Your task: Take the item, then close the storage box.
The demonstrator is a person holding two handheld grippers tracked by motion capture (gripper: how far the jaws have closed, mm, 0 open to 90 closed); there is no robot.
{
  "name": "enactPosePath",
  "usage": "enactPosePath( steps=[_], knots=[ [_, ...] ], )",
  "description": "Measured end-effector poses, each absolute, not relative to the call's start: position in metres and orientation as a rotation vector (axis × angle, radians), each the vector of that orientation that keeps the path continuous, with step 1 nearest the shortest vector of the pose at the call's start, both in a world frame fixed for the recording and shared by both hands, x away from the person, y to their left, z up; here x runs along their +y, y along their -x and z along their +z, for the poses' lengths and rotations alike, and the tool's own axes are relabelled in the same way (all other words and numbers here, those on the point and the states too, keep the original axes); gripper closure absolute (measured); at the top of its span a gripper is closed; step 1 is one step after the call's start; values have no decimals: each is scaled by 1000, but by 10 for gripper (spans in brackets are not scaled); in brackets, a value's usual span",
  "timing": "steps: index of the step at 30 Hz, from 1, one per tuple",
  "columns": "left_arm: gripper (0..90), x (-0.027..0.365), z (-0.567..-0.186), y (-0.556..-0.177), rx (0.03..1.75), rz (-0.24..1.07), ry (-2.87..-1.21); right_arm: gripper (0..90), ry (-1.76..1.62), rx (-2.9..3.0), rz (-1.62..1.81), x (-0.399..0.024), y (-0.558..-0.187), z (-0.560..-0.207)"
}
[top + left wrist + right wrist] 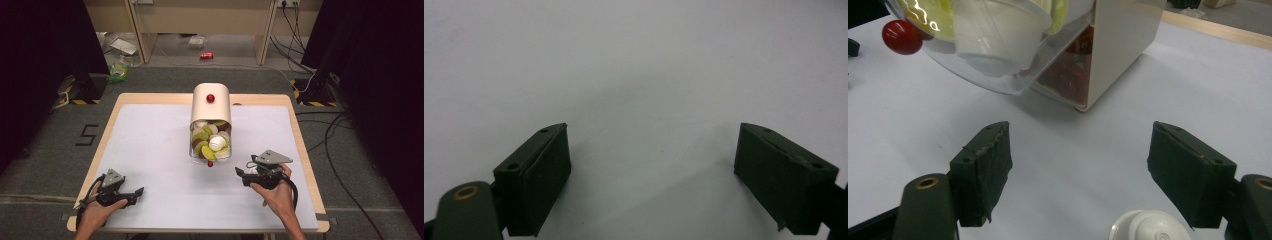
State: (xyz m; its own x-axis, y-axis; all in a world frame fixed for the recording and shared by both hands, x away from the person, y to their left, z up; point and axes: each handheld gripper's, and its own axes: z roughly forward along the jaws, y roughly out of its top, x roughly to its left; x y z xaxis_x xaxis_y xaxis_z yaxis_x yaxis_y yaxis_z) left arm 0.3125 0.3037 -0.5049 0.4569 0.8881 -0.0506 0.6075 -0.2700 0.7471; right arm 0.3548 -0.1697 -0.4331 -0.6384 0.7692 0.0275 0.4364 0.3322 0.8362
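Capsule dispenser lying open between two idle hands

Tongs of the right hand (242, 173) stand wide, nothing between the pads; in the right gripper view a small white capsule (1150, 226) lies on the worktop just inside the right-hand jaw, near the pad, and its lower part is cut off by the picture's edge, so I cannot tell whether it touches. In the high view that spot is a pale blur among the black metal and I cannot make the capsule out for sure there.

The left tongs (136, 192) are equally wide and hold nothing; in the left gripper view only bare white worktop (634, 75) lies ahead of them. That hand sits near the worktop's front left corner, well apart from everything else.

The cream dispenser (210, 117) sits in the middle of the worktop (150, 150), its long axis running from the far edge toward the person. Its rounded cream hood, with a red knob (210, 98) on top, is at the far end. The clear drawer (210, 147) points toward the person, pulled out and heaped with white, green and brownish capsules. A second red knob (210, 163) marks the drawer's front, just left of the right tongs.

From the right gripper view the drawer's clear wall (998, 80) is cut off at the top edge. Glare blurs the green pods, and dark red shapes show dimly through the plastic under the hood.
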Motion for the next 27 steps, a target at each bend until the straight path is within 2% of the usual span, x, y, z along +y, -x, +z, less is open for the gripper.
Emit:
enactPosePath(
  steps=[27],
  knots=[
    [142, 304, -505, -312, 1246, 499, -1987, 269, -996, 2229, 1228, -147, -356, -426]
  ],
)
